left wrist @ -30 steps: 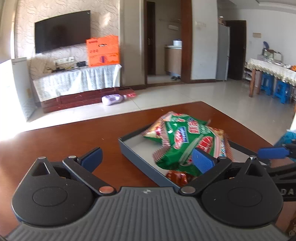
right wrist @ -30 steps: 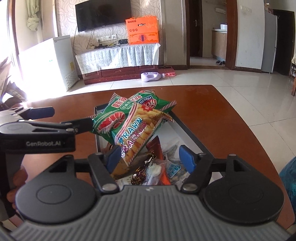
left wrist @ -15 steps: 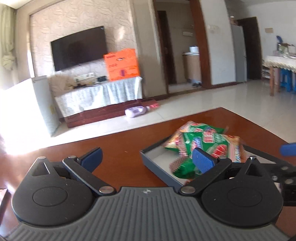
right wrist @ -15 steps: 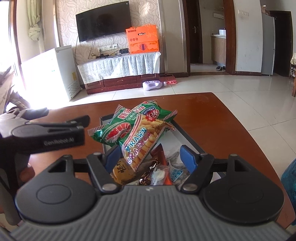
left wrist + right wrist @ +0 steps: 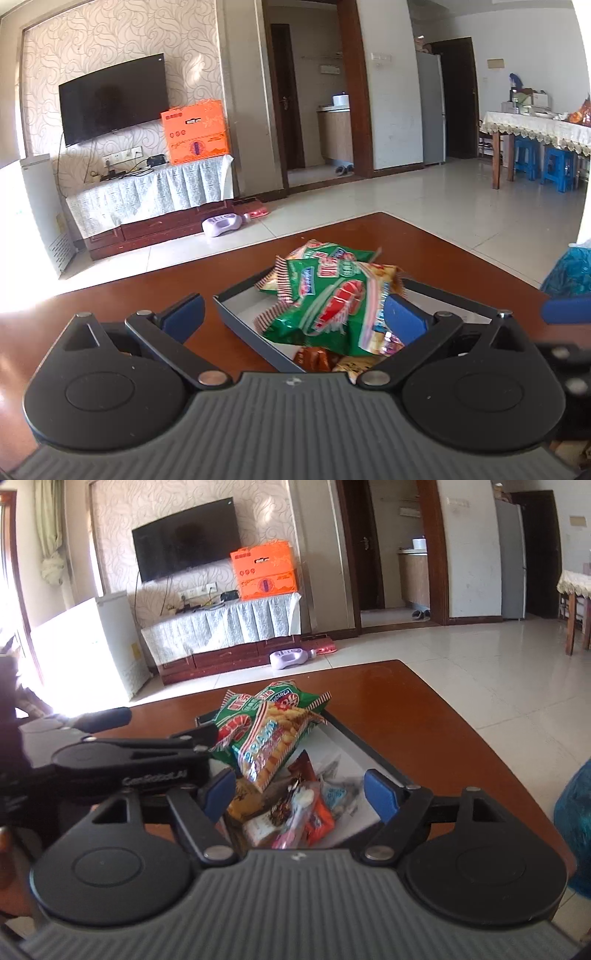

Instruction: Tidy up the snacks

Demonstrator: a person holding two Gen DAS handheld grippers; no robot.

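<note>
Left gripper [image 5: 293, 317] at the near left, over bare table [image 5: 110, 295], jaws spread wide, nothing between the pads. Seen also from the right wrist view, reaching in from the left with one blue finger [image 5: 107, 718] raised over the wood and the other beside the green bags.

Further right, a grey tray [image 5: 240, 321] on the brown table, a white floor inside. Green prawn cracker bags [image 5: 325, 291] piled at its far end, one lying tilted across another. Small wrapped snacks [image 5: 303, 808] heaped in the near end of the tray, among them a pink wrapper, an orange packet, a dark brown sachet; labels too blurred to read.

Right gripper [image 5: 299, 794] just above that near heap, jaws just been opening, now far apart, nothing pinched, the small snacks lying below the gap between the blue pads.

At the far right, a blue-green bag [image 5: 576, 819] past the table edge.
</note>
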